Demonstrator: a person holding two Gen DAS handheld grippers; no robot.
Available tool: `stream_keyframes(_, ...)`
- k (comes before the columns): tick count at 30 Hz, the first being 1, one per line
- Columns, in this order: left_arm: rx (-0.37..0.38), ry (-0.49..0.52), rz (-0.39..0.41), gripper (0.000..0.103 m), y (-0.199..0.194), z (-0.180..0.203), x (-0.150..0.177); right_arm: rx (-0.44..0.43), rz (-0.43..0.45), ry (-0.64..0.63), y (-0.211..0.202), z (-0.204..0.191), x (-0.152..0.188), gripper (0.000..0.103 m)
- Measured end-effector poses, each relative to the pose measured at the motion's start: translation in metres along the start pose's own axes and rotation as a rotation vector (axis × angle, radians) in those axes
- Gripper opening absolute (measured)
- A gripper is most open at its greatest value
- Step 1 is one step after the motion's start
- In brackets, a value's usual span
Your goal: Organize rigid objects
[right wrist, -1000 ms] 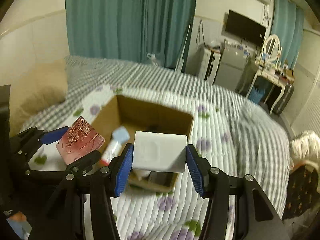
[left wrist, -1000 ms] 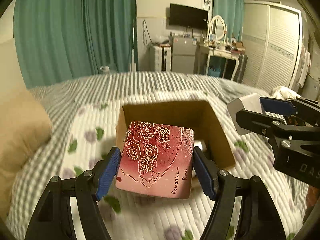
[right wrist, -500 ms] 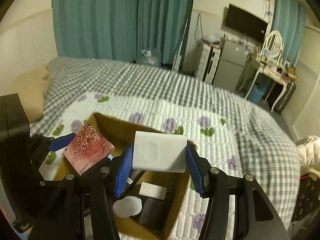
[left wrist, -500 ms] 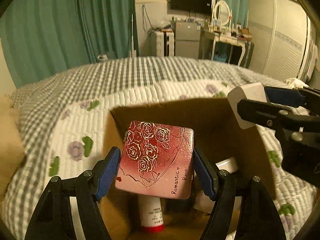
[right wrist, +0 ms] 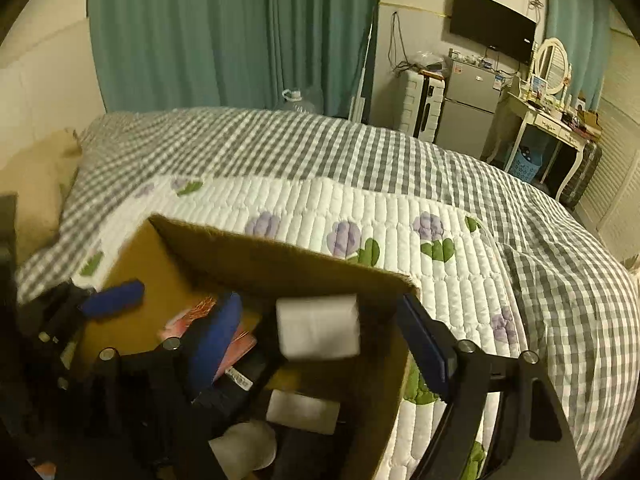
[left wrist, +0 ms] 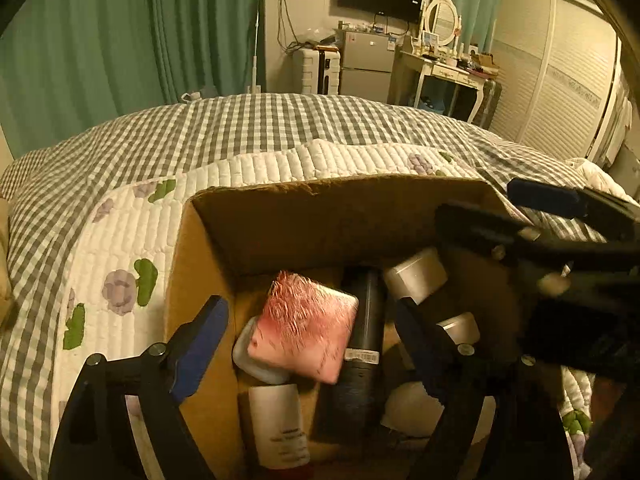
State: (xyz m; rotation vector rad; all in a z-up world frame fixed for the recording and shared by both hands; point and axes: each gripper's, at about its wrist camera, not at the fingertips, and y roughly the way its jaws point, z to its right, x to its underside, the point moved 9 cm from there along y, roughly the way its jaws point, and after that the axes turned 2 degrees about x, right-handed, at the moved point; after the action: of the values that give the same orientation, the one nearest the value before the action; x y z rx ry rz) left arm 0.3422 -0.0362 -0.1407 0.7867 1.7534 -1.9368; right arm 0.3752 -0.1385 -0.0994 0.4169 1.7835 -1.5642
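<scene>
Jaws on our left gripper (left wrist: 310, 334) stand wide apart, and the pink rose tin (left wrist: 306, 326) sits blurred between them, touching neither pad, down inside the cardboard box (left wrist: 280, 208). It lies atop a white-capped bottle (left wrist: 276, 420), just beside a black tube (left wrist: 360, 344). Our right gripper (right wrist: 320, 340) is spread wide too; the white block (right wrist: 318, 326) appears blurred between its blue pads (right wrist: 216, 340), clear of both, above the box interior. We see the box resting on the floral quilt (right wrist: 400, 216) over a checked bedspread (right wrist: 320, 148).
</scene>
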Motion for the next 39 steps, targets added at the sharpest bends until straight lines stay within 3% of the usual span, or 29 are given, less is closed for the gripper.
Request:
stream_keyframes(4, -0.020, -0.009, 0.001, 0.089, -0.022, 0.000, 0.003, 0.036, 0.021, 0.019, -0.037, 0.008, -0.005, 0.080)
stream_keyframes(7, -0.011, -0.009, 0.050, 0.089, -0.059, 0.002, -0.003, 0.062, 0.066, 0.021, -0.077, 0.013, -0.011, 0.080)
stream_keyframes(10, -0.028, 0.016, 0.139, 0.089, -0.110, 0.005, -0.015, 0.100, 0.119, 0.018, -0.126, 0.016, -0.019, 0.081)
stream_keyframes(13, -0.080, 0.021, 0.249, 0.097, -0.167, 0.004, -0.026, 0.133, 0.176, -0.003, -0.177, 0.014, -0.024, 0.085)
stream_keyframes(18, -0.081, 0.037, 0.405, 0.103, -0.251, 0.006, -0.026, 0.167, 0.282, -0.036, -0.255, 0.004, -0.014, 0.092)
stream_keyframes(24, -0.046, 0.037, 0.535, 0.103, -0.300, 0.006, -0.007, 0.162, 0.419, -0.029, -0.319, -0.014, 0.008, 0.103)
stream_keyframes(29, -0.075, 0.019, 0.571, 0.103, -0.296, 0.001, 0.023, 0.131, 0.488, -0.005, -0.326, -0.030, 0.036, 0.103)
stream_keyframes(34, -0.114, 0.006, 0.591, 0.103, -0.276, -0.007, 0.055, 0.073, 0.530, 0.036, -0.296, -0.040, 0.077, 0.103)
stream_keyframes(37, -0.100, -0.031, 0.586, 0.103, -0.261, -0.015, 0.075, 0.066, 0.550, 0.063, -0.273, -0.041, 0.097, 0.103)
stream_keyframes(39, -0.128, -0.033, 0.586, 0.103, -0.249, -0.019, 0.085, 0.074, 0.545, 0.075, -0.255, -0.040, 0.108, 0.103)
